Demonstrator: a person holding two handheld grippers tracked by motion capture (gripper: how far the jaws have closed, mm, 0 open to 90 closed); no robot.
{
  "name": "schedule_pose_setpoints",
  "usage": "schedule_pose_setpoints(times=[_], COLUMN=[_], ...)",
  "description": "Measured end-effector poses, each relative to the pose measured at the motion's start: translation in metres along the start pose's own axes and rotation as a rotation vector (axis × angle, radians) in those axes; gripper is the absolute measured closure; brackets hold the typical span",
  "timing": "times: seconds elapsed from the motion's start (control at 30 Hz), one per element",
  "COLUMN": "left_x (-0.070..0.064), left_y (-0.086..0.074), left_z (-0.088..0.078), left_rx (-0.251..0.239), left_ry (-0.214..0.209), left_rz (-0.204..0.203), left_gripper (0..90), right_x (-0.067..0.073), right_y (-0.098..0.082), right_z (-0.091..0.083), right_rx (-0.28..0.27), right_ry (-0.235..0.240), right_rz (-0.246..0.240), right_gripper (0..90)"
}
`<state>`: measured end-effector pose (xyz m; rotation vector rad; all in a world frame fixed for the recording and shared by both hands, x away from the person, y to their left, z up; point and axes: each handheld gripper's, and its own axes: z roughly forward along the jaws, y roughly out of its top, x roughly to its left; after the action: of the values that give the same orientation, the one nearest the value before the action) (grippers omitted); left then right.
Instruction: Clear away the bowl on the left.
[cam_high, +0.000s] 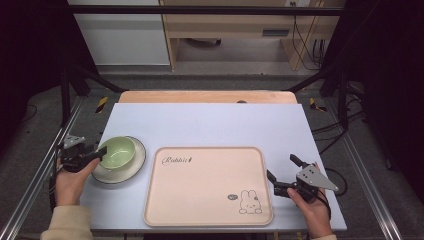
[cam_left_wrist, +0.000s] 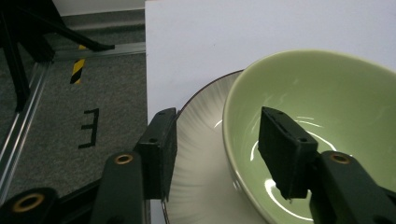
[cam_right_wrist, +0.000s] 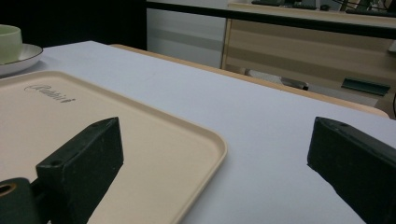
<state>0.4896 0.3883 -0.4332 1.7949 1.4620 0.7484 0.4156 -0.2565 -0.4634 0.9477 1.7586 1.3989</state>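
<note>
Left gripper (cam_high: 100, 152) is at the near-left side of the green bowl (cam_high: 116, 152). From the left gripper view I see the jaws straddling the bowl's rim: one jaw inside the bowl, the other outside, over the white ribbed plate (cam_left_wrist: 201, 154) under it. Jaws about half open. There's a visible gap between the outer pad and the bowl wall; inner pad contact I can't tell. So no firm grip from what I see.

Bowl sits upright on the plate (cam_high: 137, 162), on the left part of the white table (cam_high: 210, 125), just left of the beige tray (cam_high: 207, 186). Plate's edge is close to the tray's left rim, not clearly touching.

Right gripper (cam_high: 282, 175) is wide open, nothing between the jaws. It's off the tray's right edge, near the near-right corner with the rabbit print (cam_high: 250, 201). In the right gripper view one jaw is over the tray (cam_right_wrist: 154, 154) corner, the other over bare table (cam_right_wrist: 261, 154). Bowl (cam_right_wrist: 9, 43) and plate (cam_right_wrist: 21, 58) show far off at the upper left there.

Tray is bare apart from its printed "Rabbit" lettering (cam_high: 176, 160) and the rabbit.
</note>
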Motion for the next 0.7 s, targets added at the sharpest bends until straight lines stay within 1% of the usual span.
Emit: schedule_pose_setpoints(times=[0.03, 0.1, 0.13, 0.17, 0.2, 0.23, 0.27, 0.33, 0.4, 0.47, 0.5, 0.53, 0.63, 0.67, 0.7], left_x=[0.001, 0.001, 0.000, 0.000, -0.002, -0.002, -0.001, -0.001, -0.003, -0.004, -0.004, -0.006, -0.007, -0.006, -0.006], left_y=[0.000, 0.000, -0.001, -0.001, -0.001, -0.001, 0.000, 0.001, 0.002, 0.001, 0.001, 0.000, -0.001, -0.001, -0.001], left_z=[0.000, 0.000, 0.002, 0.002, 0.003, 0.003, 0.004, 0.005, 0.007, 0.009, 0.011, 0.014, 0.016, 0.015, 0.015], left_rx=[0.009, 0.018, 0.032, 0.032, 0.064, 0.064, 0.063, 0.071, 0.084, 0.089, 0.097, 0.115, 0.114, 0.113, 0.113], left_ry=[-0.006, -0.011, -0.013, -0.013, 0.009, 0.009, -0.003, -0.001, -0.012, -0.006, -0.008, -0.008, 0.000, -0.007, -0.007], left_rz=[-0.015, -0.014, -0.013, -0.013, 0.012, 0.012, -0.013, -0.011, -0.002, 0.001, 0.006, 0.021, 0.019, 0.000, 0.000], left_gripper=[49.7, 53.2, 54.5, 56.8, 58.6, 59.0, 61.2, 64.9, 69.9, 71.3, 71.7, 74.4, 78.8, 79.4, 80.2], right_x=[0.000, 0.001, 0.001, 0.001, 0.002, 0.003, 0.003, 0.003, 0.003, 0.003, 0.002, 0.002, 0.003, 0.003, 0.003], right_y=[0.000, 0.000, -0.001, -0.001, -0.002, -0.002, -0.002, -0.002, -0.002, -0.003, -0.003, -0.003, -0.003, -0.003, -0.003], right_z=[0.000, 0.001, 0.002, 0.002, 0.003, 0.003, 0.004, 0.004, 0.004, 0.003, 0.003, 0.003, 0.004, 0.006, 0.006], right_rx=[0.003, 0.009, 0.010, 0.010, 0.011, 0.016, 0.015, 0.019, 0.020, 0.021, 0.020, 0.019, 0.018, 0.024, 0.024], right_ry=[0.002, 0.002, 0.004, 0.004, 0.007, 0.008, 0.009, 0.011, 0.010, 0.008, 0.008, 0.009, 0.011, 0.014, 0.014], right_rz=[-0.002, 0.001, -0.001, -0.001, 0.002, 0.001, -0.002, 0.000, 0.000, 0.001, 0.001, 0.002, 0.006, 0.003, 0.003], right_gripper=[3.6, 3.6, 3.6, 3.6, 3.6, 3.6, 3.6, 3.6, 3.6, 3.6, 3.6, 3.6, 3.6, 3.6, 3.6])
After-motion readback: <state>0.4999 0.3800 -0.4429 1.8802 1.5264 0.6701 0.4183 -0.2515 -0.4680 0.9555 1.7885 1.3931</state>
